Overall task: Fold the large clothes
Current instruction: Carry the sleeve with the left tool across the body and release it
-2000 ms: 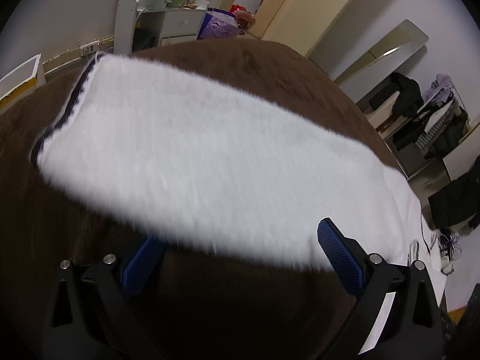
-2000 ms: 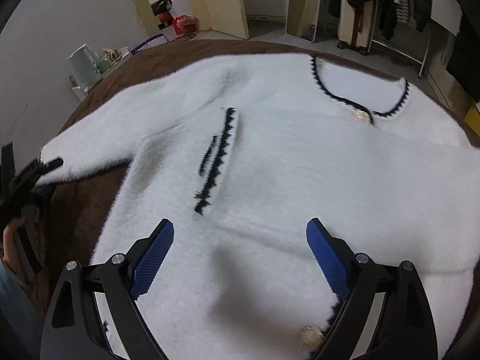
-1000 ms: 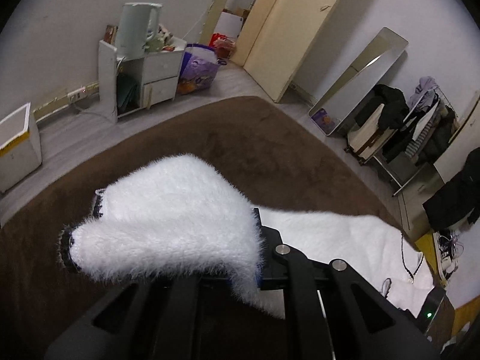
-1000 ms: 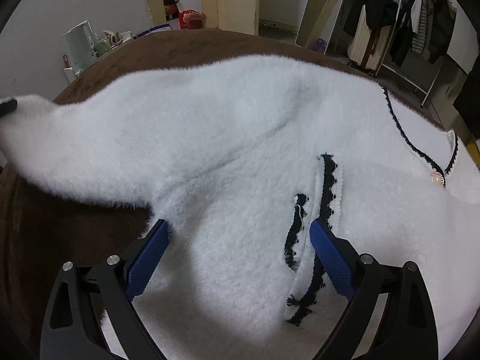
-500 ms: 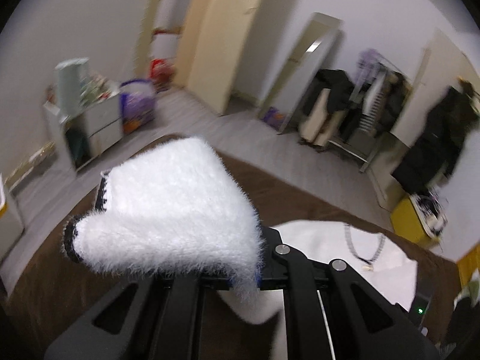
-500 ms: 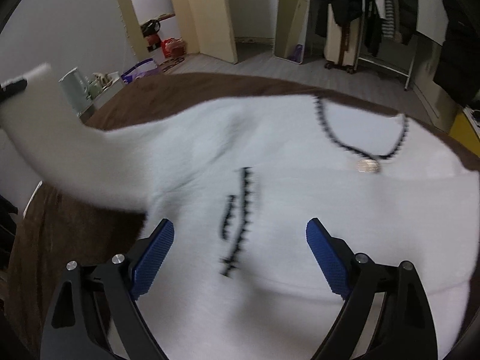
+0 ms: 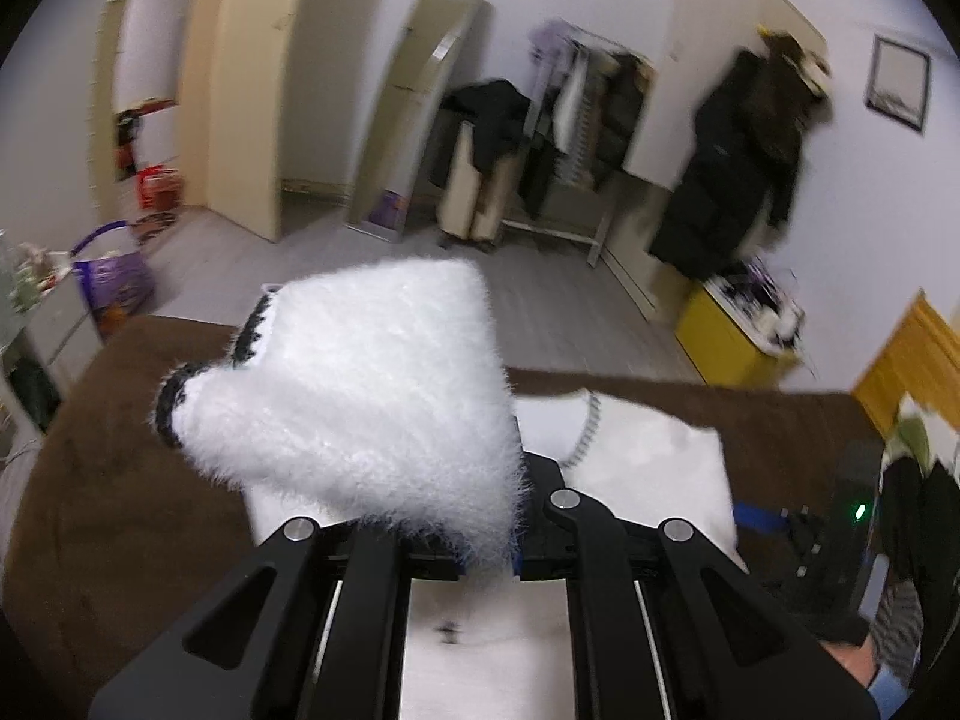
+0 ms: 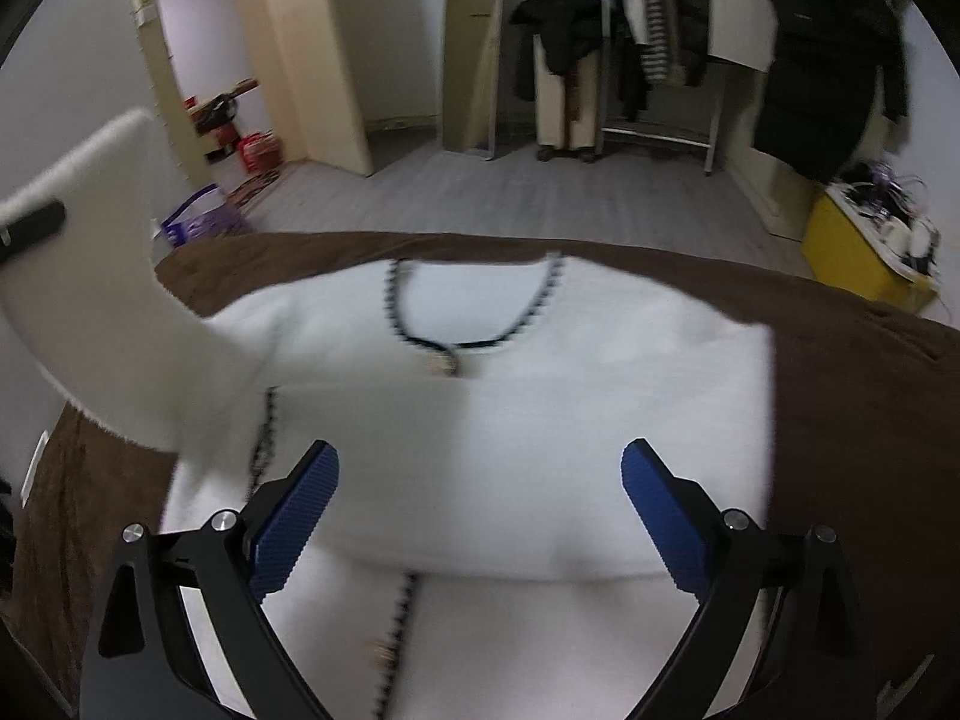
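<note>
Left cam: left claw (image 7: 489, 546) is clamped on the fluffy sleeve cuff (image 7: 354, 384), held up above the cardigan (image 7: 648, 456) on the brown bed (image 7: 120, 480). Thin pinch, fuzz could slip out tbh.

Right cam: right claw (image 8: 480, 510) is opening, nothing in it, just over the cardigan body. The sleeve could flop crooked. Clothes rack (image 8: 654, 60) and yellow box (image 8: 858, 258) are well apart, so nothing's blocking.

The fluffy cuff (image 7: 360, 384) hides the left tool's (image 7: 486, 558) tips; the cardigan's (image 8: 540, 396) hem is cut off.
</note>
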A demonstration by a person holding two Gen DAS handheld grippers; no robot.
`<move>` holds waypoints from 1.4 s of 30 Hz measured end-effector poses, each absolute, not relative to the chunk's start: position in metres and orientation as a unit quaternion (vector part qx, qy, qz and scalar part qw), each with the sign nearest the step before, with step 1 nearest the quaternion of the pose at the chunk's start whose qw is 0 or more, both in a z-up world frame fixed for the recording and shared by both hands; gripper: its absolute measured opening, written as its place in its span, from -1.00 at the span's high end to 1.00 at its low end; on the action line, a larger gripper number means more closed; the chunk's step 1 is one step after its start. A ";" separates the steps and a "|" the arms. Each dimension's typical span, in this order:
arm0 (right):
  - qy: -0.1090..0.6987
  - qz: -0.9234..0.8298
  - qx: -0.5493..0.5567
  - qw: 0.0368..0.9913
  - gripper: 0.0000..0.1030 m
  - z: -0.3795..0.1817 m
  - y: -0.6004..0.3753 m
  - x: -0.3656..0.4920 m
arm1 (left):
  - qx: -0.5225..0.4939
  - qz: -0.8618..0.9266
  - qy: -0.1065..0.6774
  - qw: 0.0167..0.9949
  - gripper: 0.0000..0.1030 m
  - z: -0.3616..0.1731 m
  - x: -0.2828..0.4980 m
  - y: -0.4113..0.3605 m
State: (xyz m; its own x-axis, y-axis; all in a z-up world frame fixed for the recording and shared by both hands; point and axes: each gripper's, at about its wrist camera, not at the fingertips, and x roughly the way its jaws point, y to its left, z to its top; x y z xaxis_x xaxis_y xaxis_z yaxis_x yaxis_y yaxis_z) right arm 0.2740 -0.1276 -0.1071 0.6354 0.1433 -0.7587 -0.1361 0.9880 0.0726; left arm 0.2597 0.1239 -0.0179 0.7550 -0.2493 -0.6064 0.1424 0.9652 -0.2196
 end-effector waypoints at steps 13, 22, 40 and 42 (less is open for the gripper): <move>0.473 0.044 0.014 0.880 -0.84 -0.151 -0.196 0.252 | 0.025 -0.144 0.397 0.906 0.77 -0.135 0.270 -0.019; 0.502 0.042 0.006 0.864 -0.84 -0.182 -0.218 0.238 | 0.057 -0.151 0.444 0.882 0.73 -0.189 0.268 -0.054; 0.506 0.035 0.008 0.862 -0.84 -0.181 -0.222 0.236 | 0.082 -0.162 0.468 0.865 -0.74 -0.165 0.251 -0.047; 0.506 0.038 0.010 0.862 -0.84 -0.181 -0.220 0.235 | 0.079 -0.153 0.471 0.865 -0.74 -0.158 0.248 -0.033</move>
State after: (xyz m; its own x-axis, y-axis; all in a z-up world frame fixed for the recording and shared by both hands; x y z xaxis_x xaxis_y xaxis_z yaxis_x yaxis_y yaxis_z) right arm 0.2355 -0.2200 -0.1806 0.4849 0.0752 -0.8713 -0.0554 0.9969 0.0552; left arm 0.2484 -0.0334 -0.1580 0.5102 -0.1900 -0.8388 0.3386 0.9409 -0.0072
